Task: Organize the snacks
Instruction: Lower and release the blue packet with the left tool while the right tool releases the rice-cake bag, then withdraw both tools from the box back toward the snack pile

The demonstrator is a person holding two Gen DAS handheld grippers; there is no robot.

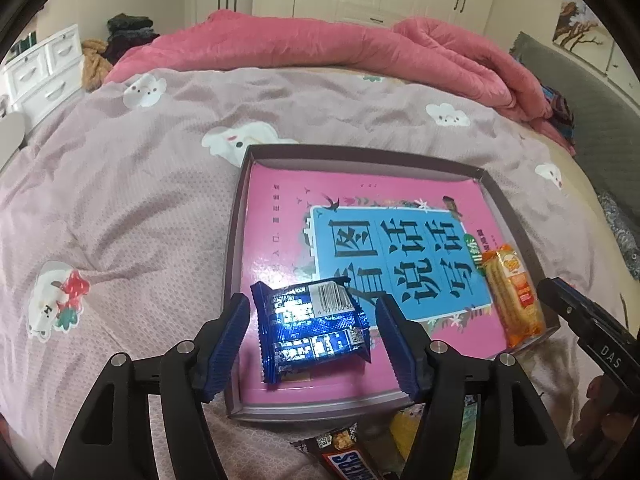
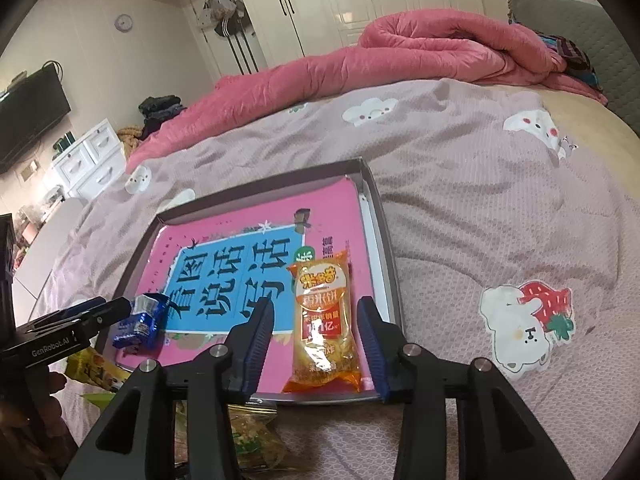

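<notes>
1. Bedding printed with cartoon animals is being shown across both views, with a rumpled pink quilt (image 1: 360, 48) lying behind it and white wardrobes standing at the back.
2. From the left wrist view, a shallow tray (image 1: 234, 240) lined with a pink book cover is being seen resting on the bed. A blue snack packet (image 1: 310, 330) is lying flat in its near corner, and the left gripper (image 1: 314, 344) is being held around it with its jaws apart, neither pad (image 1: 228, 344) pressing on the wrapper.
3. From the right wrist view, an orange cracker pack (image 2: 324, 324) is being shown lying lengthwise along the tray's right side. The right gripper (image 2: 316, 340) is being held astride it, the jaws slightly parted, with gaps visible on both sides.
4. Both packets are being judged light, thin and crinkly; the foil looks slippery and the crackers breakable, so gentle pinching across the narrow middle is being advised.
5. Only in the left view is a Snickers bar (image 1: 348, 460) being shown, off the tray below its near edge; only in the right view are a wall clock (image 2: 124, 22) and a dark television (image 2: 32, 116) being shown.
</notes>
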